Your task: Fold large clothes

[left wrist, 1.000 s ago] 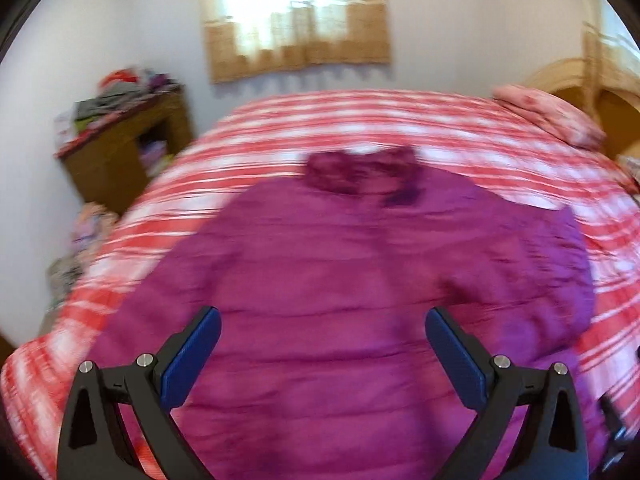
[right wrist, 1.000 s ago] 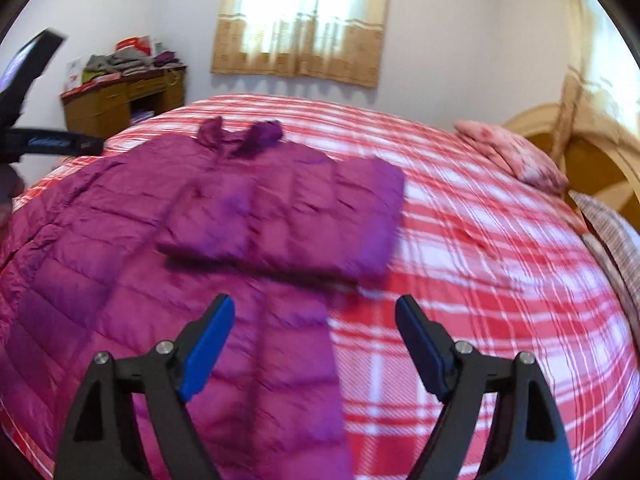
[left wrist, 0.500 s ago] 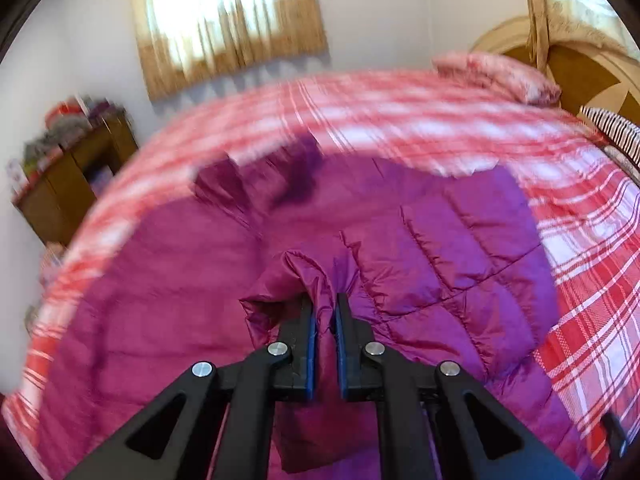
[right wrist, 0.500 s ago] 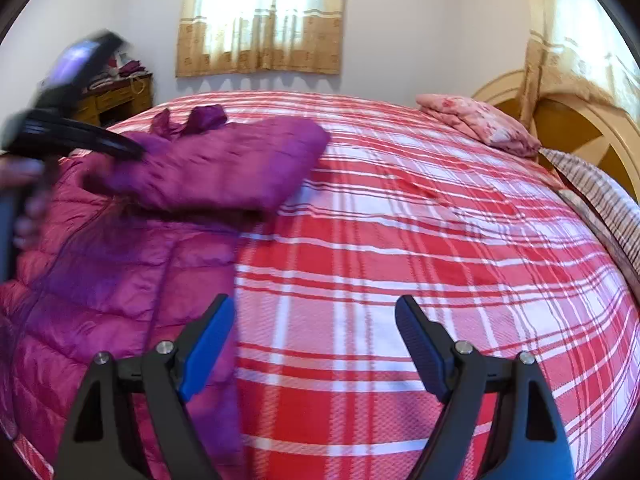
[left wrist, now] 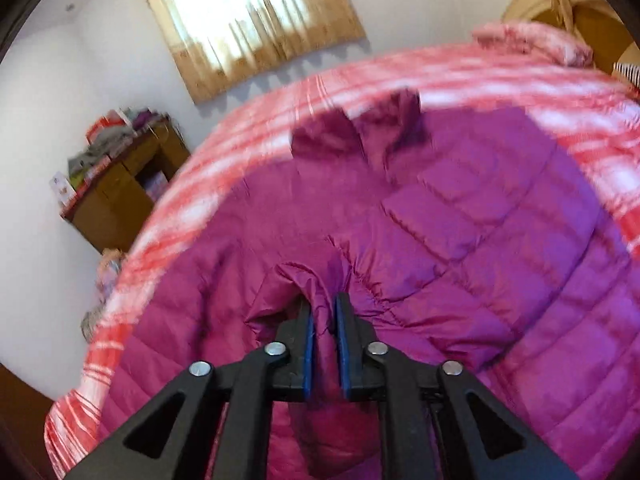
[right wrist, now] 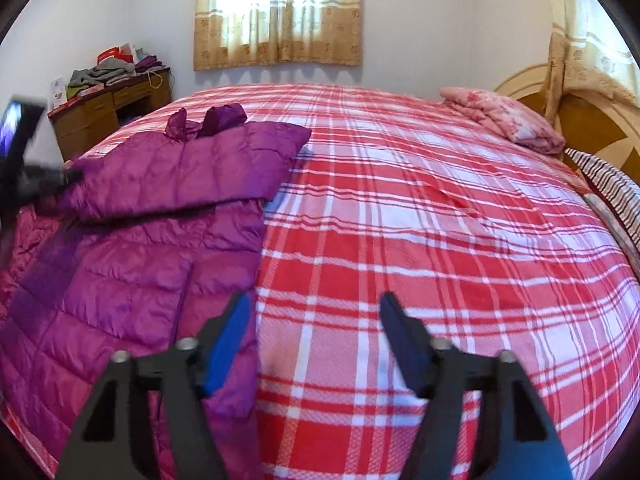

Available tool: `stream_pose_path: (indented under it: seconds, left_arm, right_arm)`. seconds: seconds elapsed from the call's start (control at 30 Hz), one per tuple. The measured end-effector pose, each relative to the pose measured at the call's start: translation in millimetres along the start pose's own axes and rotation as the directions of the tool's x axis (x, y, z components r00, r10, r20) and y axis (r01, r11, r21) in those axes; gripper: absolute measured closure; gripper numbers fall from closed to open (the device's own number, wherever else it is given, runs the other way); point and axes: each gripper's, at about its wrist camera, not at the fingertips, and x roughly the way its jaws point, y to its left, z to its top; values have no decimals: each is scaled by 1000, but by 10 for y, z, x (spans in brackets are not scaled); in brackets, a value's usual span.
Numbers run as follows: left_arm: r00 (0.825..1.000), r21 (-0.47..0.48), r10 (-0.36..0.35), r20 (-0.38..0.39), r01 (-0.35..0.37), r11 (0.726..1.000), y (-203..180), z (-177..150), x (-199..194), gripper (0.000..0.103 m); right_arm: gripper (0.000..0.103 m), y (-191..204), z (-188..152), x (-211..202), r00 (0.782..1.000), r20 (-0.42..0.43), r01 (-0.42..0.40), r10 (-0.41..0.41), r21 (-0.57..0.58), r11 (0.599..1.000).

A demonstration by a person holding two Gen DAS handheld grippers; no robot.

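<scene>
A: Jacket (left wrist: 460, 240) status? Start big, work down.

B: Magenta quilted puffer, spread on the bed (right wrist: 400, 240), on a red-and-white plaid cover. It fills nearly everything ahead of the left tongs (left wrist: 322, 320). From the right tongs (right wrist: 314, 320) it lies ahead and to the left; its near edge runs just past the left finger.

A: Fold state?

B: One sleeve is laid across the body, a thick layer on top. The collar sits at the far end, two dark ruffled flaps beyond the left tongs.

A: Left tongs?

B: Clamped on a bunched ridge of jacket fabric. The blue pads (left wrist: 307, 344) are almost together, with cloth pinched between them and puckering just ahead of the tips. Left wrist view is motion-blurred, so I can't tell which part of the jacket is pinched.

A: Right tongs?

B: Spread wide, holding nothing. They hover over bare plaid, with the jacket edge beside the left finger. Whether the finger touches the cloth, can't tell.

A: Background?

B: Wooden headboard (right wrist: 580, 120) far right of the right tongs. A wooden desk (right wrist: 104, 116) far left against the wall, clothes piled on its tabletop. Curtained window (right wrist: 278, 12) straight ahead on the far wall. Folded pink blanket (right wrist: 504, 120) at the head of the bed, with a striped pillow (right wrist: 612, 188) right of it.
</scene>
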Motion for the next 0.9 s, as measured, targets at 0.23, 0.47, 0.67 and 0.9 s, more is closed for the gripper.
stream_pose_path:
  seconds: [0.23, 0.47, 0.67, 0.9]
  left_arm:
    - [998, -99, 49, 33, -46, 994, 285, 8, -103, 32]
    - [979, -236, 136, 152, -98, 967, 531, 324, -366, 18]
    - [971, -245, 210, 114, -178, 953, 222, 662, -27, 18]
    - [957, -190, 277, -87, -289, 938, 143, 335, 726, 18]
  right_arm:
    - [55, -296, 452, 171, 999, -46, -5, 6, 20, 1000]
    - [64, -305, 1091, 778, 999, -23, -33, 34, 62, 998]
    - [64, 43, 1480, 1485, 998, -28, -52, 55, 98, 994]
    - [64, 571, 1341, 1777, 993, -70, -100, 98, -26, 995]
